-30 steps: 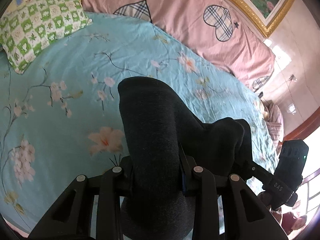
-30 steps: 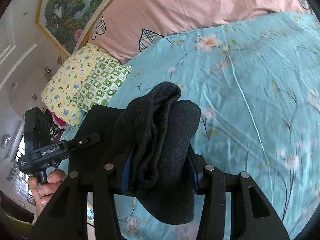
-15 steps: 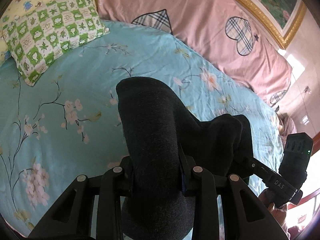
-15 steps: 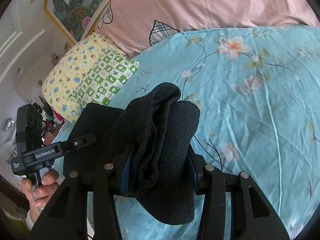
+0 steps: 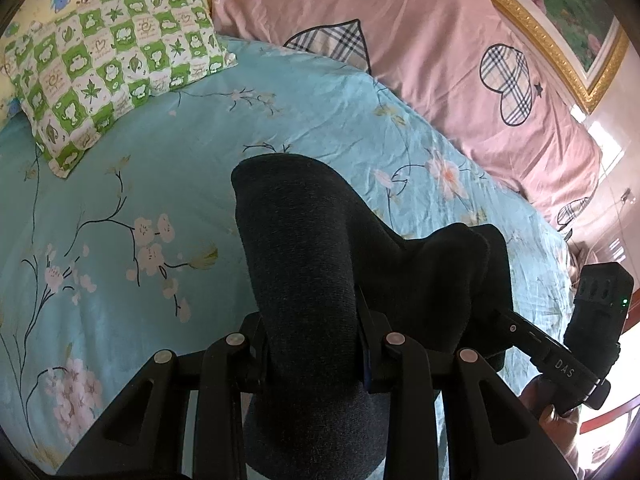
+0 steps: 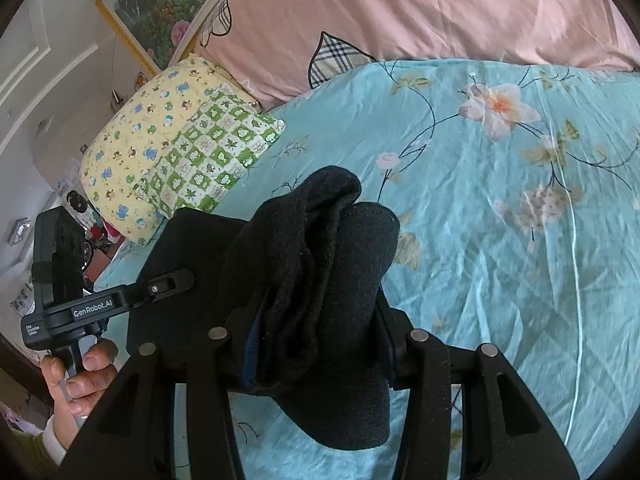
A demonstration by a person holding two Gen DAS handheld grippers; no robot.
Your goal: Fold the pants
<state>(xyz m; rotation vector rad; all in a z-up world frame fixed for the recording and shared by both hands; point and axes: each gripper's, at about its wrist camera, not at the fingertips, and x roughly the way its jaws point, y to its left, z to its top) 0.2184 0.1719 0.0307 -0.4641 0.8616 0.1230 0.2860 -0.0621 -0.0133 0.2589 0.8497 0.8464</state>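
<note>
The dark grey pants point(image 5: 304, 264) are bunched in a thick fold that rises between the jaws of my left gripper point(image 5: 312, 344), which is shut on them; the cloth hides the pads. In the right wrist view the same pants point(image 6: 320, 280) bulge up through my right gripper point(image 6: 316, 344), also shut on a thick folded wad. The cloth stretches between the two grippers, held above the turquoise flowered bedsheet point(image 5: 132, 184). Across the cloth, the right gripper point(image 5: 552, 356) appears in the left view and the left gripper point(image 6: 120, 300) in the right view, each with a hand on its handle.
A green-checked pillow point(image 5: 108, 60) lies on a yellow one point(image 6: 136, 148) at the head of the bed. A pink quilt with plaid hearts point(image 5: 420, 52) runs along the far side, below a gold-framed painting point(image 5: 560, 12). Bare sheet point(image 6: 500, 220) spreads ahead.
Both grippers have carried the held pants across the bed towards the pillows and pink quilt, which now sit lower and larger in view. The grips are unchanged.
</note>
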